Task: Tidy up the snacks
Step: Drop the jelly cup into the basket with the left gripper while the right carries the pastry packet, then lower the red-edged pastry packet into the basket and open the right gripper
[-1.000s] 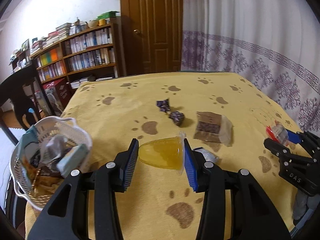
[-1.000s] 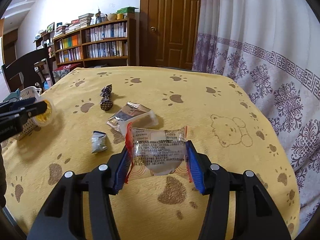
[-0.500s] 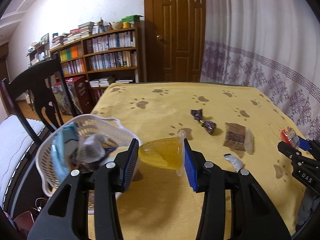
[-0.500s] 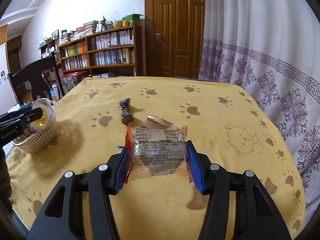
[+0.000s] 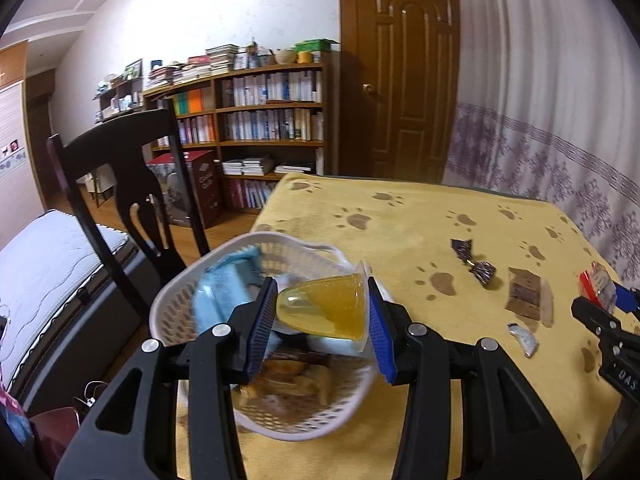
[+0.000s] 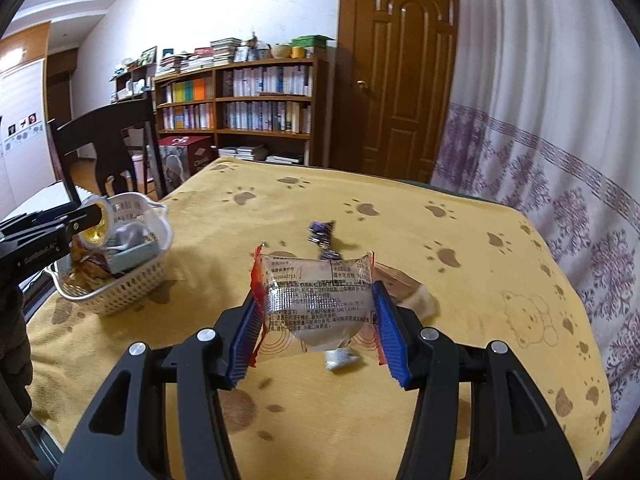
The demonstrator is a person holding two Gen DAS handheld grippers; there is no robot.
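- Our left tongs (image 5: 322, 326) clamp a clear plastic cup of yellow jelly (image 5: 326, 310) between their blue pads, the cup lying on its side with its lid rim against the right pad.
- That cup hangs just above the white perforated plastic basket (image 5: 176, 300), which sits at the left edge of the desk (image 5: 400, 240) under a yellow cloth printed with brown paw marks.
- Inside the basket we see a light blue packet (image 5: 224, 292) and some brown wrapped snacks (image 5: 292, 376).
- Our right tongs (image 6: 316, 330) grip a clear packet with red edges and printed text (image 6: 316, 296), held off the desk, near its middle.
- Loose on the cloth lie a dark purple twisted sweet (image 5: 476, 264), a brown bar in a clear wrapper (image 5: 528, 298) and a small silver sachet (image 5: 522, 334).
- In the right wrist view, the left tongs (image 6: 94, 220) and their cup sit over the basket (image 6: 132, 280), well apart from our right tongs.
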